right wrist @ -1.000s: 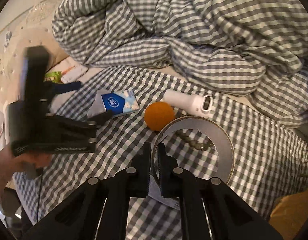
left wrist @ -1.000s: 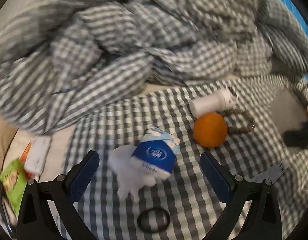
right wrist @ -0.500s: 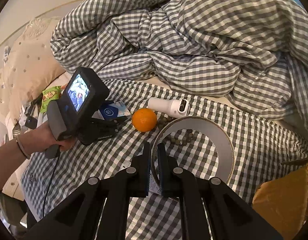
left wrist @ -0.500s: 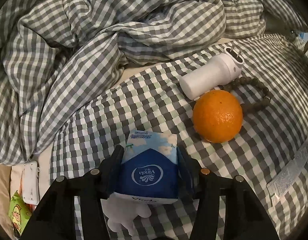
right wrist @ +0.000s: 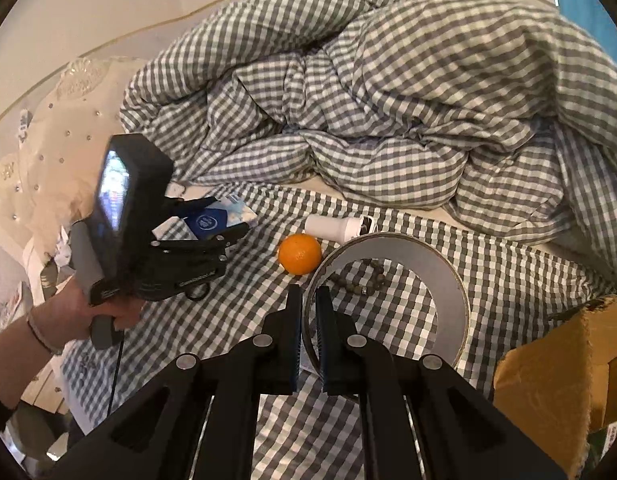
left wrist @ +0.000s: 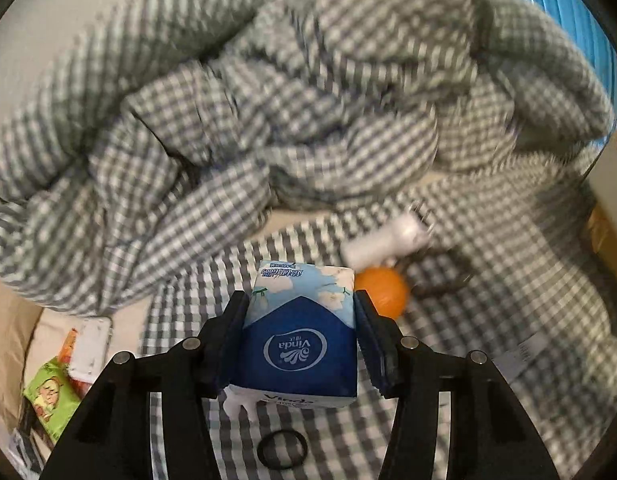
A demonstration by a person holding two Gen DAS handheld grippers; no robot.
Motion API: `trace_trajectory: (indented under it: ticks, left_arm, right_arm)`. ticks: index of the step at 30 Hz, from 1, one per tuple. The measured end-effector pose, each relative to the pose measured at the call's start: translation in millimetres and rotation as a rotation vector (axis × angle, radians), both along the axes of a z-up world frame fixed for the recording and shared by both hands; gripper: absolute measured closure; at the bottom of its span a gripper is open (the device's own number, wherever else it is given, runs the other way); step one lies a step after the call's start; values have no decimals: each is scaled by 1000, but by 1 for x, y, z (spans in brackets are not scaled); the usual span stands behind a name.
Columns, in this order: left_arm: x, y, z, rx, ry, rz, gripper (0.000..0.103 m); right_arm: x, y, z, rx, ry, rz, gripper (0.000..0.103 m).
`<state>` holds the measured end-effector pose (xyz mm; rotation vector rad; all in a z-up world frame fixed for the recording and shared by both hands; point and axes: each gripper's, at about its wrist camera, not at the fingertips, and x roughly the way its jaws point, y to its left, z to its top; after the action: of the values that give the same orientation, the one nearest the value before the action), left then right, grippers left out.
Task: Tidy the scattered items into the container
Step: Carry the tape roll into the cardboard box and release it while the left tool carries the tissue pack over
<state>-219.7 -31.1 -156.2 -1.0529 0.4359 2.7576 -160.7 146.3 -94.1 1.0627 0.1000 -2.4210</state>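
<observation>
Left wrist view: the left gripper [left wrist: 300, 320] clamps a blue-and-white tissue pack [left wrist: 300, 340] by its two long sides, one pad on each flank, the printed face turned up to the lens. The pack hangs clear of the checked sheet [left wrist: 488, 320], a white tissue dangling from its lower end; gripping the flat flanks looks like the surest way to keep a soft packet from twisting loose.

Beneath it a black hair tie [left wrist: 282, 449] lies on the sheet, while an orange [left wrist: 384, 292], a white cylinder [left wrist: 384, 242] and a string of beads [left wrist: 436, 284] sit close together further off, blurred. Snack packets [left wrist: 48, 400] rest at the left edge, beside the rumpled checked duvet [left wrist: 268, 120].

From the right wrist view, the right gripper [right wrist: 308, 320] is shut tight on the thin wall of a large tape roll [right wrist: 448, 280], pinching the near rim so the ring stands on edge; through its hole the beads show on the sheet. A person's hand [right wrist: 92, 316] holds the left tool, with the pack raised above the bed.

The container appears to be the cardboard box [right wrist: 556, 360] at the lower right, its flap open and interior hidden. Both loads seem bound for it, the tape nearer; the orange, cylinder, beads and hair tie are not yet picked up.
</observation>
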Motion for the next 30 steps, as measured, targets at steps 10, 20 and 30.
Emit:
trace_trajectory:
  ticks: [10, 20, 30]
  left_arm:
    - [73, 36, 90, 83, 146, 81, 49]
    - [138, 101, 155, 192, 239, 88, 49]
    - [180, 170, 178, 269, 255, 24, 49]
  right_arm:
    - [52, 30, 55, -55, 117, -16, 97]
    - [120, 94, 103, -60, 256, -106, 97]
    - [161, 191, 127, -18, 324, -309, 97]
